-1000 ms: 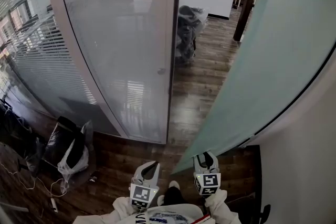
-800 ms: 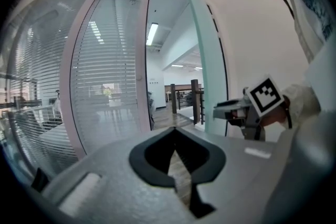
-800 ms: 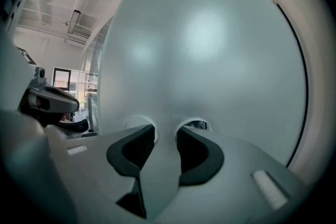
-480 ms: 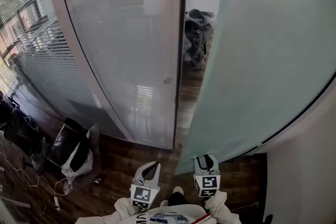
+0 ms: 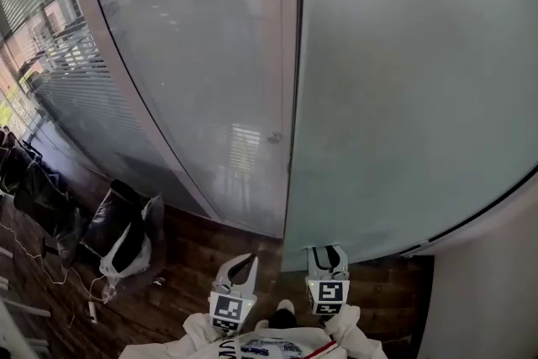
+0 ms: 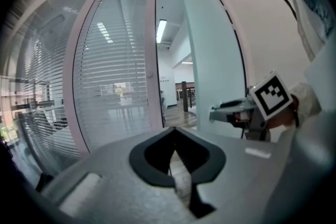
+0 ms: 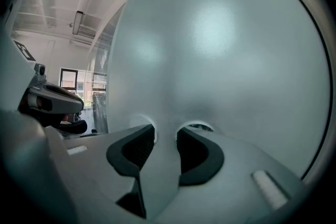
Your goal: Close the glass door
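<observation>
One frosted glass door (image 5: 420,80), pale green tint, edge near frame (image 5: 289,55)

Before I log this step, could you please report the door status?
Left gripper shut, empty. Right gripper open, tips at glass door. Door nearly closed, thin gap at frame. Bags on floor, off to the left.

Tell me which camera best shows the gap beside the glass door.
Left gripper view: the gap shows the room beyond. Head view gives only a thin dark line; right gripper view shows just the glass door.
</observation>
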`<state>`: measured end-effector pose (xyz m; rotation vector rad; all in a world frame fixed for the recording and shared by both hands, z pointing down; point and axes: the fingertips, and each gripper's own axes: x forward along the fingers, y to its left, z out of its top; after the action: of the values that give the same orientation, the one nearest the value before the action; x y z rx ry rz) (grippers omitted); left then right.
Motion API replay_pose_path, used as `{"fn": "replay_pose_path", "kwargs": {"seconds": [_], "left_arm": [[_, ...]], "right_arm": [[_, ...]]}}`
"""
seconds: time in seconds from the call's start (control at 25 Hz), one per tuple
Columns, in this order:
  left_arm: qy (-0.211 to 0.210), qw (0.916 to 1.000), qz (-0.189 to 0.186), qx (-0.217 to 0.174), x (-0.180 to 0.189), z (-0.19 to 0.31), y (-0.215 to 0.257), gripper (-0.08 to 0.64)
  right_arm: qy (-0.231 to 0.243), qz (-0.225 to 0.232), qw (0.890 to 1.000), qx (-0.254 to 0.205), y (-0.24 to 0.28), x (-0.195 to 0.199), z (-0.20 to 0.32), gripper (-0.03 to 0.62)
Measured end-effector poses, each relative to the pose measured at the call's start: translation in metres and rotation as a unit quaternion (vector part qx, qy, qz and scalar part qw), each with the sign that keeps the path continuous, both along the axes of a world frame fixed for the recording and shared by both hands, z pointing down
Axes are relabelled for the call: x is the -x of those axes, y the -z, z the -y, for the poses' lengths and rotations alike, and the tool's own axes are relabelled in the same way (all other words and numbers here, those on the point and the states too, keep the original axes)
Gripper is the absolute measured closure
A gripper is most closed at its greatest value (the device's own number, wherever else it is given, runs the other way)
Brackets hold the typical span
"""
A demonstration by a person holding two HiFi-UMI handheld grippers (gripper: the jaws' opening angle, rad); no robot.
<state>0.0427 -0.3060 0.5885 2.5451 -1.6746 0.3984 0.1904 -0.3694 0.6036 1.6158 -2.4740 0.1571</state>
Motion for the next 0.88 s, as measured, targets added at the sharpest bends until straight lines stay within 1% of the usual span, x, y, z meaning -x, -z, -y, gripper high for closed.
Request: {"fn": "replay_pose_path", "kwargs": {"seconds": [0.2, 0.32, 0.44, 0.64, 0.88], "left_arm": [[0.024, 0.9996, 0.015, 0.004, 0.008, 0.016, 0.002, 0.557], [0.041, 0.9990, 0.018, 0.001, 0.016, 0.023, 0.003, 0.557], [0.050, 0.9986, 0.019, 0.003, 0.020, 0.031, 0.003, 0.557], [0.054, 0.9984, 0.019, -0.001, 0.024, 0.052, 0.007, 0.557], [0.041, 0.9990, 0.017, -0.008, 0.044, 0.099, 0.008, 0.557]], "right_arm": [[0.006, 0.001, 1.000, 0.013, 0.001, 0.007, 0.023, 0.459], [0.010, -0.003, 1.000, 0.011, 0.001, 0.011, 0.037, 0.459], [0.005, -0.006, 1.000, 0.008, 0.000, 0.013, 0.048, 0.459], [-0.009, -0.003, 1.000, 0.009, -0.001, 0.010, 0.061, 0.459], [-0.012, 0.003, 1.000, 0.000, 0.000, 0.016, 0.077, 0.457]]}}
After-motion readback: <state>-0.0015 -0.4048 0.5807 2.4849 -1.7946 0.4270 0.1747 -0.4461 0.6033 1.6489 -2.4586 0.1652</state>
